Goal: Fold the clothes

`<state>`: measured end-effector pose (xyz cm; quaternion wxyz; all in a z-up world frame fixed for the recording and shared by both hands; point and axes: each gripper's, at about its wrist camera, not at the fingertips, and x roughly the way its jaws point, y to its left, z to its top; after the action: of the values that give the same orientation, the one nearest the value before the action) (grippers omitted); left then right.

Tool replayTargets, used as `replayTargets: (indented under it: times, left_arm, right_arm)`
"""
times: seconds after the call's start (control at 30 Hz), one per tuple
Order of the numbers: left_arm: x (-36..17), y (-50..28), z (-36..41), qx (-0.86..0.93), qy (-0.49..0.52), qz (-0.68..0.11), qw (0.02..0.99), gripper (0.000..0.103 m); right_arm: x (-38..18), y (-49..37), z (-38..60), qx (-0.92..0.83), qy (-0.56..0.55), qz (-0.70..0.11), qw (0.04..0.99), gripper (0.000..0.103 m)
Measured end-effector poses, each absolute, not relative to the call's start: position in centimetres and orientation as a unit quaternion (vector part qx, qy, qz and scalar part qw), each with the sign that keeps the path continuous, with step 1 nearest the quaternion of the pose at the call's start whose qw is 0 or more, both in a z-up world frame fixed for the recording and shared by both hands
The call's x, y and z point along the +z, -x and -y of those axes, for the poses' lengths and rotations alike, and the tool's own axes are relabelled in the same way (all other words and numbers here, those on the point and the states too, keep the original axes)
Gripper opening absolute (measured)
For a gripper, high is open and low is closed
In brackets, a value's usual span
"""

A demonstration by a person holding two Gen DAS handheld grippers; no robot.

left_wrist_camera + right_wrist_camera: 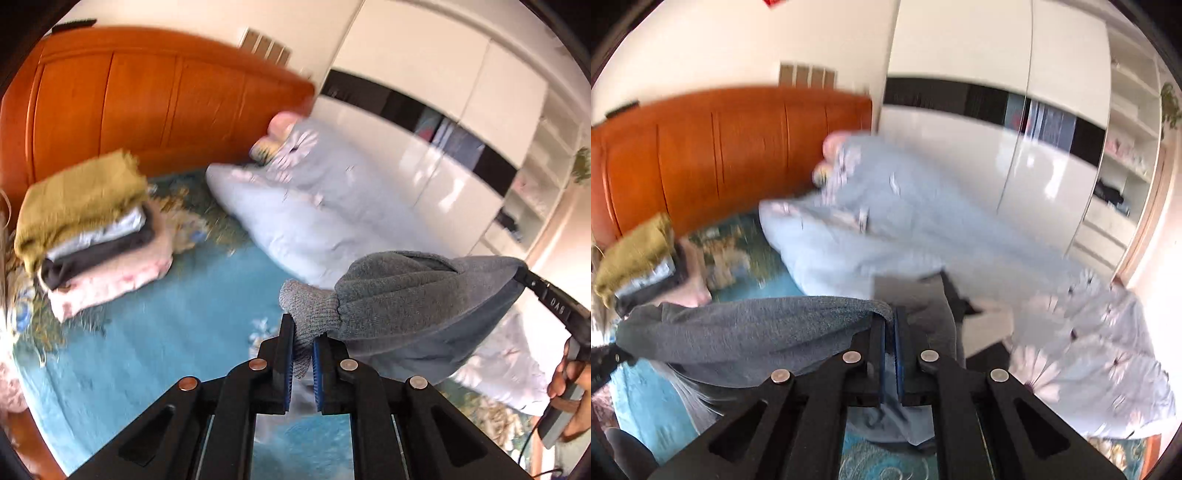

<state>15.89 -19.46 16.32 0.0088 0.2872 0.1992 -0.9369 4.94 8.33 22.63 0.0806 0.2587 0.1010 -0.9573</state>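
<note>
In the left wrist view, my left gripper (303, 345) pinches the cuff of the grey garment (406, 295), low centre. In the right wrist view, my right gripper (890, 332) clamps its other edge, centre. I judge both corners need equal tension.
</note>
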Motion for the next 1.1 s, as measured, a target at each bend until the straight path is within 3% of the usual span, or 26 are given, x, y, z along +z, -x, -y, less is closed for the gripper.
replayTargets:
  times: [0.3, 0.57, 0.67, 0.77, 0.93, 1.1]
  left_arm:
    - [24.6, -18.4, 18.0, -0.956, -0.201, -0.203, -0.059, 0.009]
    - [30.4, -19.6, 11.3, -0.928, -0.169, -0.223, -0.248, 0.009]
    - [31.4, -20.8, 8.1, -0.91, -0.169, -0.217, -0.31, 0.009]
    - [30.5, -21.7, 6.2, -0.901, -0.201, -0.208, -0.323, 0.009]
    - [23.4, -21.1, 7.5, -0.908, -0.318, -0.183, -0.201, 0.009]
    - [14.1, -20.2, 12.5, -0.868, -0.449, -0.21, -0.038, 0.009]
  right_arm:
    - [32.6, -15.0, -8.0, -0.981, -0.108, -0.156, 0.05, 0.004]
    - [41.7, -24.1, -13.8, -0.989, 0.015, -0.138, -0.053, 0.004]
    - [45.4, -28.4, -15.2, -0.981, 0.073, -0.151, -0.102, 0.004]
    - [46.2, -27.9, -15.5, -0.977, 0.064, -0.168, -0.11, 0.004]
    - [38.3, -18.6, -14.3, -0.973, -0.104, -0.2, -0.041, 0.004]
    - [21.8, -9.0, -10.6, -0.927, -0.318, -0.192, 0.055, 0.004]
